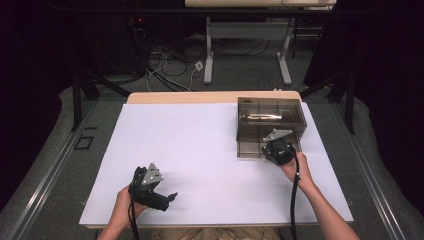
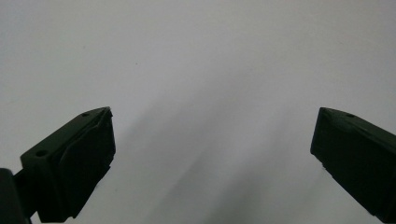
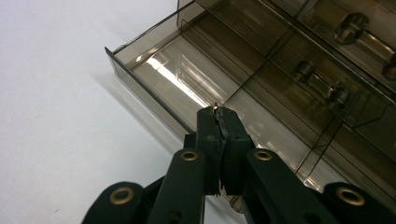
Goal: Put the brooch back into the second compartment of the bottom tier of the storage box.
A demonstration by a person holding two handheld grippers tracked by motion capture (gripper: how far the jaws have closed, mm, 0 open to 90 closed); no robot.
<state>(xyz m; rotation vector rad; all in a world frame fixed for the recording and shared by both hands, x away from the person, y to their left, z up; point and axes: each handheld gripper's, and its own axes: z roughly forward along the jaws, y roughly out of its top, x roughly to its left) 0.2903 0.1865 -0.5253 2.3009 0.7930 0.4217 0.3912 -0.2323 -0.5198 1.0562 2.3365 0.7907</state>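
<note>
A smoked clear plastic box (image 1: pixel 272 107) stands at the table's back right, and its drawer (image 1: pixel 250 145) is pulled out toward me. My right gripper (image 1: pixel 272 146) is at the drawer's front, held in the person's right hand. In the right gripper view, my right gripper (image 3: pixel 218 113) is shut, its tips just above the drawer's front wall (image 3: pixel 140 88) and an empty compartment. A tiny brass speck shows at the tips; what it is I cannot tell. My left gripper (image 1: pixel 169 196) rests at the front left, and the left gripper view shows my left gripper (image 2: pixel 212 154) open over bare white table.
A long brownish thing (image 1: pixel 261 117) lies inside the box. Small roundish parts (image 3: pixel 322 84) show through the box's dividers. The white tabletop (image 1: pixel 190 150) spreads wide between the two hands. Beyond the table are cables on the floor and another table's legs (image 1: pixel 208 55).
</note>
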